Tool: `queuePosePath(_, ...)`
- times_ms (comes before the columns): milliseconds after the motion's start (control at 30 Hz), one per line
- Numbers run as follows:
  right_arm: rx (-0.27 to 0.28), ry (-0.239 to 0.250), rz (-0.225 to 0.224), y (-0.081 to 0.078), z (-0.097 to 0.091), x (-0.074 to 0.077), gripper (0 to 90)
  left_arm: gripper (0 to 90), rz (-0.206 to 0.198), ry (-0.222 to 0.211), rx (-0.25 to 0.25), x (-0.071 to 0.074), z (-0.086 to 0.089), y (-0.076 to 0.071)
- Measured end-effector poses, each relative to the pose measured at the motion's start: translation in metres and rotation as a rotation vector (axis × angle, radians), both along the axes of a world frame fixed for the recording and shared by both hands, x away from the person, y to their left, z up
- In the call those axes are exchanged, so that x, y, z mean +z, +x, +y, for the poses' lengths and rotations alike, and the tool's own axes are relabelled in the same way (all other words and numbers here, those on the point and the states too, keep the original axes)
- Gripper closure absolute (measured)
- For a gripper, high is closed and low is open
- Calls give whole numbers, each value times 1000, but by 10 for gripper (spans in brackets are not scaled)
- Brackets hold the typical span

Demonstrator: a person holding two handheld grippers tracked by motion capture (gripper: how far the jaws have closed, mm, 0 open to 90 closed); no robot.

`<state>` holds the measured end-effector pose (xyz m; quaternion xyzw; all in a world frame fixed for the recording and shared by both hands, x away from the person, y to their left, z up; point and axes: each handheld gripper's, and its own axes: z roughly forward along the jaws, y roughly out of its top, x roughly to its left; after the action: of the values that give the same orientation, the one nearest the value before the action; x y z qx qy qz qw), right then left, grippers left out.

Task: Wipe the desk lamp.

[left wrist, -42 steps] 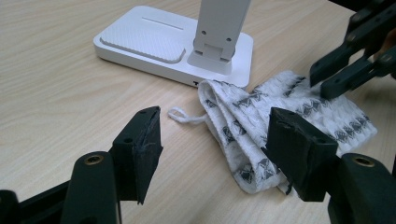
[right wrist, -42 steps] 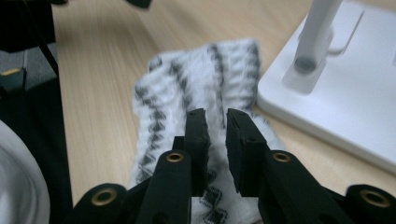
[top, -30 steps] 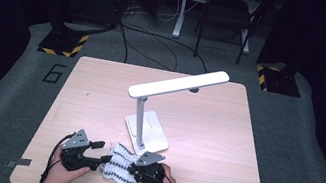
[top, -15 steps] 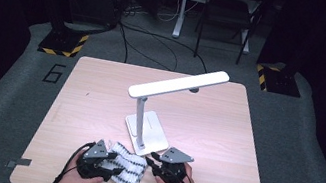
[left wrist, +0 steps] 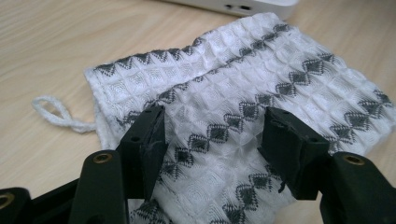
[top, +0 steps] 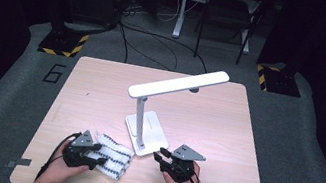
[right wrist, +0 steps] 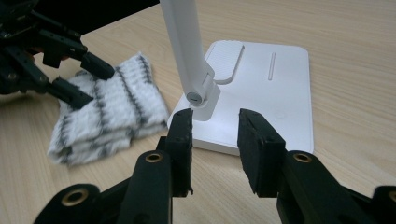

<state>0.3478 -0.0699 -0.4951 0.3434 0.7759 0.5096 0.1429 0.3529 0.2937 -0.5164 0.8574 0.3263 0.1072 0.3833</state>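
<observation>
A folded white waffle cloth with dark diamond stripes lies near the table's front edge, left of the lamp. My left gripper is at its left end. In the left gripper view the open jaws stand over the cloth on either side of a stripe, and its loop trails off to the left. My right gripper is to the right of the cloth, by the lamp base. Its jaws have just been opening, with nothing between them, and point at the base.
The white desk lamp stands mid-table, its post rising from the base and its long head reaching up to the right. The right gripper view has the cloth and the left gripper at its left. Bare wooden table lies beyond.
My right gripper has let go of the cloth, opened, and moved right to the lamp base. My left gripper shifted right along the cloth, then back to its left end.
</observation>
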Motion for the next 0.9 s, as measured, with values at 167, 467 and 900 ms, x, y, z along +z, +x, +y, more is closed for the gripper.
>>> queuePosePath(167, -1, -4, 0, 1, 0, 0, 652, 376, 21, -63, 81, 5, 22, 3)
queuePosePath(467, -12, 10, 5, 1, 0, -1, 643, 305, 20, -56, 224, 6, -19, -6)
queuePosePath(900, -16, 8, 6, 1, -1, -2, 631, 152, -26, 39, 225, -5, -39, -3)
